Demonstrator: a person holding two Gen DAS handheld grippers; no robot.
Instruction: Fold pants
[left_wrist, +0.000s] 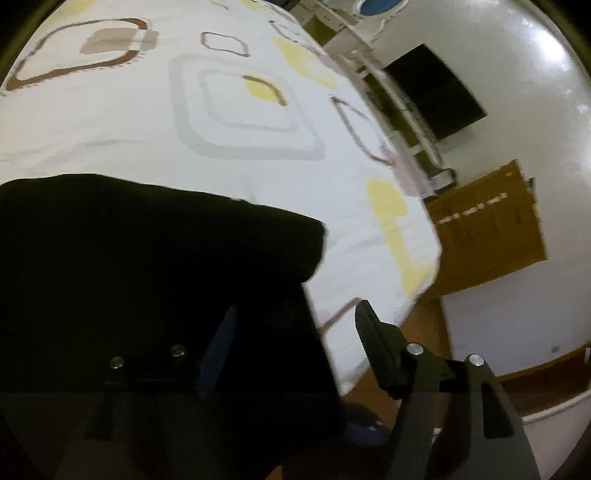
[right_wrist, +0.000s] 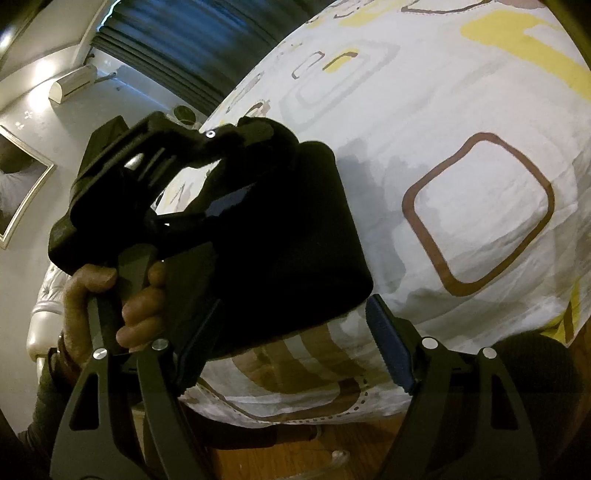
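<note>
The black pants (left_wrist: 147, 258) lie folded into a thick rectangular stack on the patterned bed sheet (left_wrist: 240, 110). In the left wrist view the stack fills the lower left. My left gripper (left_wrist: 295, 343) is open, its left finger (left_wrist: 218, 347) over the dark cloth and its right finger (left_wrist: 373, 343) over the sheet edge. In the right wrist view the pants (right_wrist: 295, 236) sit just ahead of my open right gripper (right_wrist: 291, 347). The left gripper (right_wrist: 177, 173), held by a hand (right_wrist: 110, 306), rests against the stack's left side.
The bed edge (left_wrist: 417, 280) runs along the right, with wood floor (left_wrist: 424, 325) below it. A wooden cabinet (left_wrist: 487, 229), a dark screen (left_wrist: 432, 88) and a white wall stand beyond. In the right wrist view there are dark curtains (right_wrist: 192, 37) and an air conditioner (right_wrist: 74, 83).
</note>
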